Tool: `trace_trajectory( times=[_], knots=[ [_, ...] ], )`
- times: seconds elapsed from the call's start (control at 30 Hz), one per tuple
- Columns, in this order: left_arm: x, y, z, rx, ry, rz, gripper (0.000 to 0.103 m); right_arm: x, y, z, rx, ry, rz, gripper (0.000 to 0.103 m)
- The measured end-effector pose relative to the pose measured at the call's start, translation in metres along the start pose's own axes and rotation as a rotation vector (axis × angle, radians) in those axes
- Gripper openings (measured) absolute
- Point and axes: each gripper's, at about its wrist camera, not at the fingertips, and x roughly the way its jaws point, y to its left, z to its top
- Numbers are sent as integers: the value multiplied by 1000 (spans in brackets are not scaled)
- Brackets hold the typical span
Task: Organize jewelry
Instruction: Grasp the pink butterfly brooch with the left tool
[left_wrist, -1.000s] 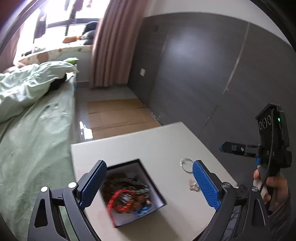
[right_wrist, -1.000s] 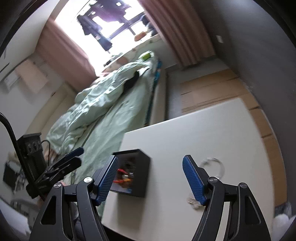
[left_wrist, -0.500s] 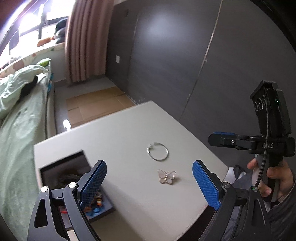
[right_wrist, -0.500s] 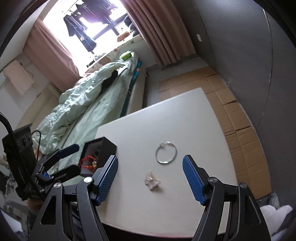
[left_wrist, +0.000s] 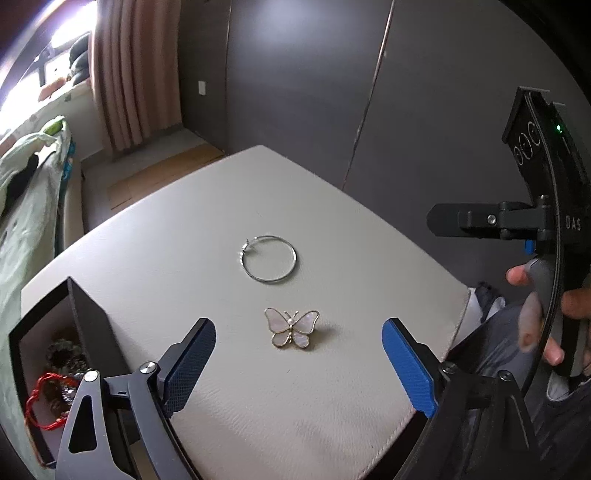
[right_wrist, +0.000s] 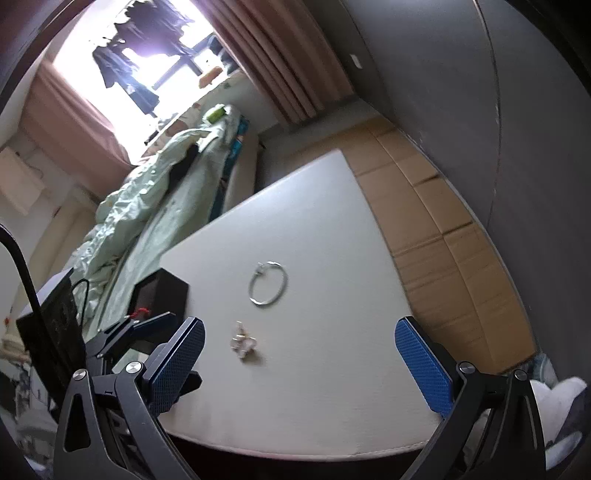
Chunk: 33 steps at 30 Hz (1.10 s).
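A pearl-white butterfly brooch (left_wrist: 291, 328) lies on the white table (left_wrist: 332, 424), with a silver hoop bracelet (left_wrist: 269, 258) just beyond it. My left gripper (left_wrist: 297, 363) is open, its blue pads either side of the brooch and a little short of it. A black jewelry box (left_wrist: 88, 325) at the left holds a red cord bracelet (left_wrist: 37, 400) and beaded pieces. My right gripper (right_wrist: 300, 365) is open above the table's near edge; the brooch (right_wrist: 242, 341), the bracelet (right_wrist: 267, 283) and the box (right_wrist: 162, 295) lie ahead of it. The right gripper also shows at the right of the left wrist view (left_wrist: 480, 221).
A bed with green bedding (right_wrist: 155, 199) stands left of the table. Cardboard sheets (right_wrist: 436, 229) cover the floor beside a dark grey wall (left_wrist: 369, 92). The table's right edge (left_wrist: 458, 328) is close to the person's lap.
My left gripper has swung right from over the box to the brooch and come closer. My right gripper has moved nearer the table, the jewelry now larger ahead.
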Motion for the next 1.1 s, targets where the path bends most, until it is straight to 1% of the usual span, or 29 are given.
trace_trajectory(
  times=[0.07, 0.17, 0.27, 0.33, 0.4, 0.47, 0.53, 0.67, 0.77, 0.8, 0.9, 0.97, 1.0, 1.1],
  knots=[
    [5, 0, 1, -4, 6, 3, 91, 2, -6, 0, 16, 6, 1, 103],
    [16, -1, 1, -4, 25, 8, 90, 2, -17, -2, 38, -9, 16, 103],
    [27, -2, 1, -6, 46, 13, 83, 6, -24, -2, 58, -6, 14, 103],
    [36, -2, 2, -7, 65, 12, 78, 8, -28, -2, 73, -5, 27, 103],
    [43, -2, 2, -3, 75, 11, 75, 9, -29, -1, 79, -9, 39, 103],
    [47, -4, 2, 3, 75, 19, 72, 10, -29, 0, 83, -5, 44, 103],
    [52, -4, 1, 8, 83, 29, 65, 12, -28, 1, 83, -1, 48, 103],
    [51, -8, 1, 29, 71, 50, 60, 15, -24, 2, 89, 3, 59, 103],
    [48, -6, -3, 30, 69, 70, 50, 15, -20, 1, 79, 2, 65, 103],
    [47, -5, -3, 26, 71, 82, 43, 15, -18, 2, 74, 3, 65, 103],
    [44, 0, -3, 4, 80, 58, 43, 17, -10, 2, 54, 9, 62, 103],
    [40, 2, -2, 4, 72, 61, 43, 16, -7, 3, 46, -5, 38, 103],
    [34, 4, 1, -4, 57, 57, 43, 14, -5, 4, 38, -24, 10, 103],
    [17, 8, 8, -19, 13, 46, 43, 11, -4, 6, 30, -51, -1, 103]
  ],
)
